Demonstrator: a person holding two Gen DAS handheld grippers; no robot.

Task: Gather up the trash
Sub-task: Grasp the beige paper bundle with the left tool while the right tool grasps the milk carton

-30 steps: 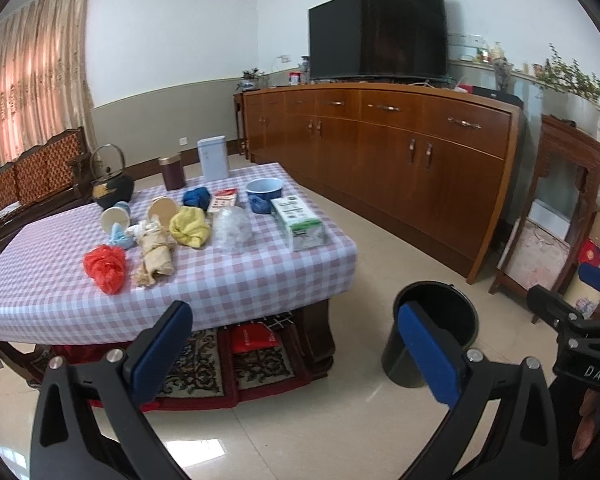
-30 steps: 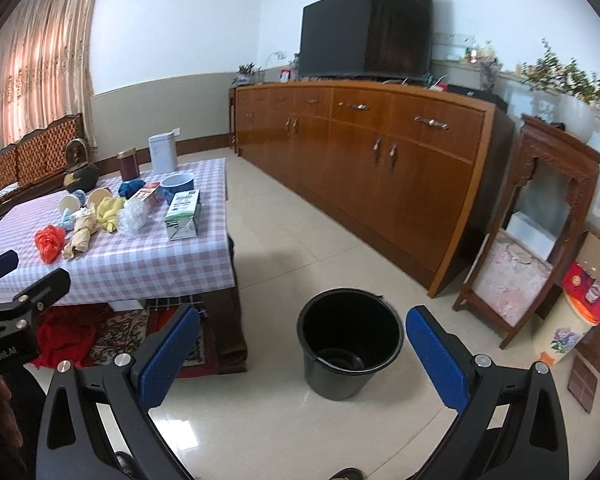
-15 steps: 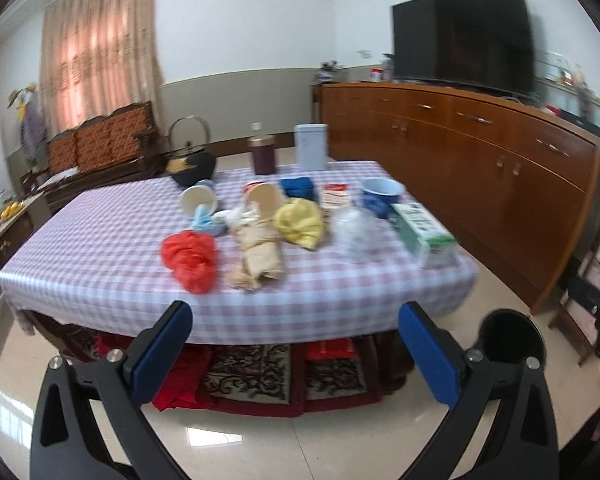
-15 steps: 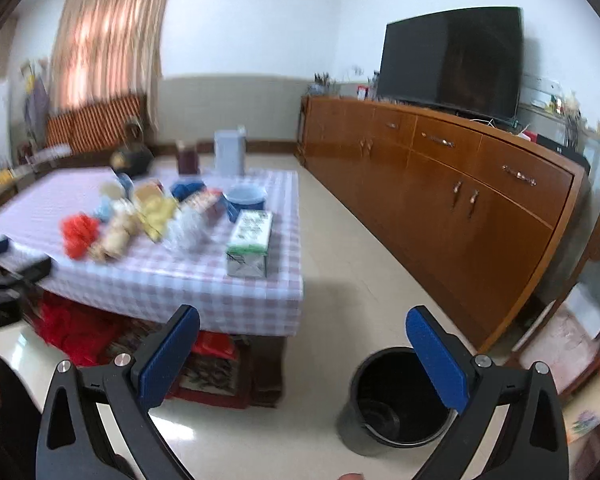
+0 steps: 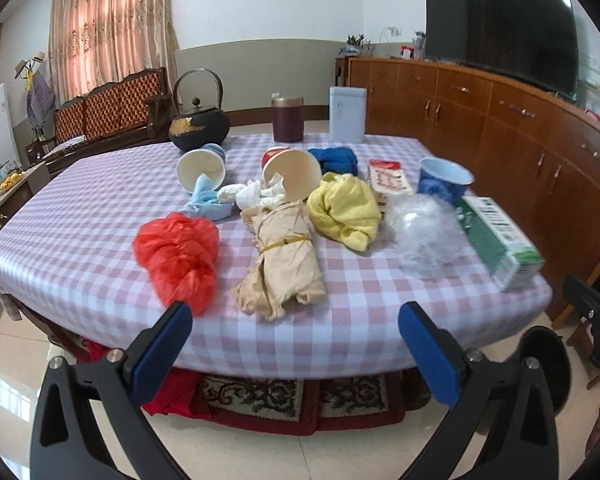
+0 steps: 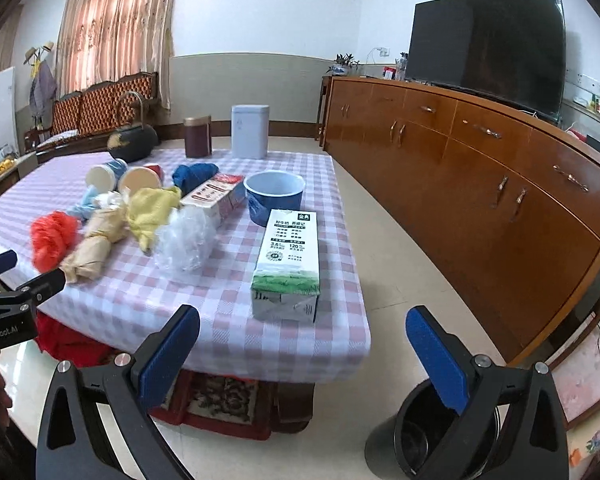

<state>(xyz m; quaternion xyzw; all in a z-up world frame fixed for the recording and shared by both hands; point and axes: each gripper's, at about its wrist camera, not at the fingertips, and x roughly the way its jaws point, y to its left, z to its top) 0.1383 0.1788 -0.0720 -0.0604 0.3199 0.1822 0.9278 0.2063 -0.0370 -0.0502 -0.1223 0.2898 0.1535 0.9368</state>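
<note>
Checked pink-and-white cloth covers the bench [image 5: 80, 240], and the trash lies in a loose row across its near half: a red plastic bag [image 5: 178, 252], a tan paper bundle [image 5: 284, 260] tied with a yellow band, a crumpled yellow cloth [image 5: 346, 210], a clear plastic wad [image 5: 426, 232] and a green-and-white milk carton [image 5: 500, 236] lying on its side near the corner. Behind them two paper cups [image 5: 292, 174] lie tipped over with white tissue spilling out, partly hiding a blue cloth [image 5: 334, 160] further back. The left gripper [image 5: 296, 344] hovers short of the bench edge, its blue-padded fingers [image 5: 162, 352] wide apart and empty; the right gripper [image 6: 302, 354] hangs the same way, fingers spread with nothing between them, facing the carton's end. Only the right wrist view shows the black bin [image 6: 424, 436] on the floor with any clearness, and even there a finger covers much of its rim; in the left view just a dark sliver of it peeks out behind the right finger. The carton's print is legible only from the right, while the far ends of the bench blur at the lens edge
</note>
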